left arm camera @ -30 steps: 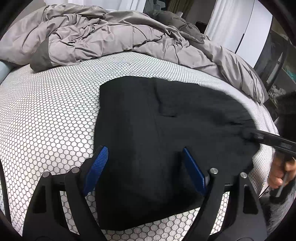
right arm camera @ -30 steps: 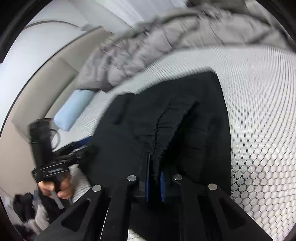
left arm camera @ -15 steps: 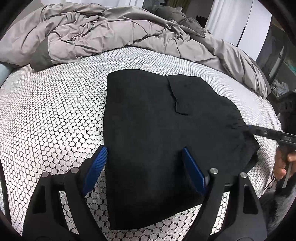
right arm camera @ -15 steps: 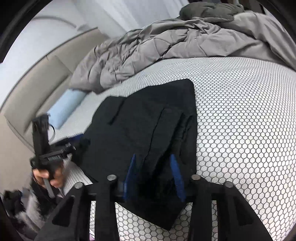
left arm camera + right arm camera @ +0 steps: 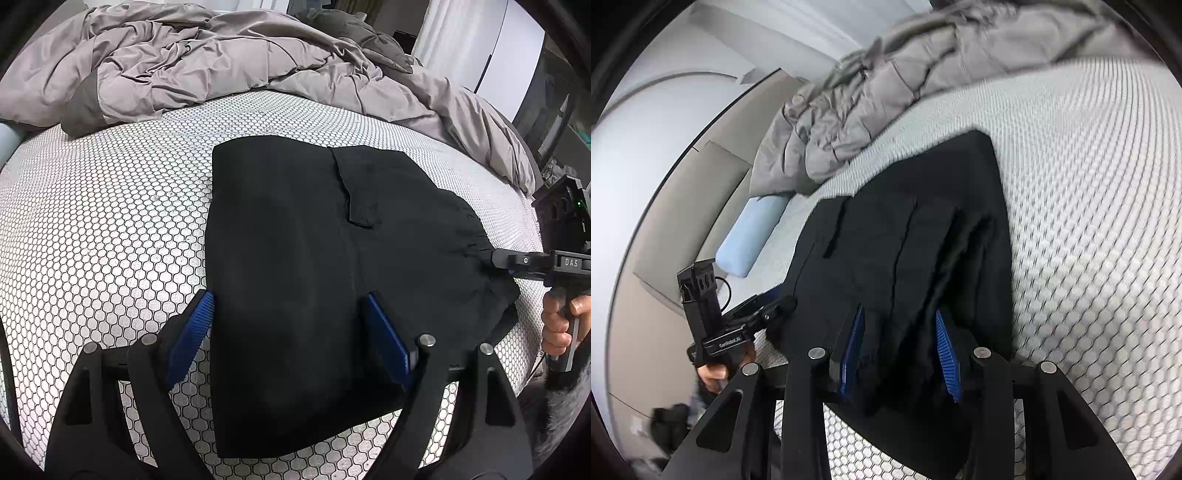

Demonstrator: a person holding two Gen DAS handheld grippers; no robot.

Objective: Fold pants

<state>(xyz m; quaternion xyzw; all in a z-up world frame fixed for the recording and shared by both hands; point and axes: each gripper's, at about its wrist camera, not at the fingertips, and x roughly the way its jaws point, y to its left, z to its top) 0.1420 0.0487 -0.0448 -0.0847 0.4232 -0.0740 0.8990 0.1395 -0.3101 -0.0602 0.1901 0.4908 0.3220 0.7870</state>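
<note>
The black pants (image 5: 314, 266) lie folded flat on the honeycomb-patterned bed; they also show in the right wrist view (image 5: 916, 258). My left gripper (image 5: 291, 332) is open, its blue pads spread over the near part of the pants, holding nothing. My right gripper (image 5: 899, 350) is open just above the gathered waistband edge. In the left wrist view the right gripper (image 5: 498, 258) touches the pants' right edge. In the right wrist view the left gripper (image 5: 775, 310) sits at the pants' left edge.
A rumpled grey duvet (image 5: 221, 62) is heaped along the far side of the bed (image 5: 92, 229). A light blue pillow (image 5: 750, 240) lies by the beige headboard (image 5: 683, 229). The bed's edge is close on the right in the left wrist view.
My right gripper opened and let go of the waistband. The pants settled flat on the bed. My left gripper stayed open and pulled back slightly.
</note>
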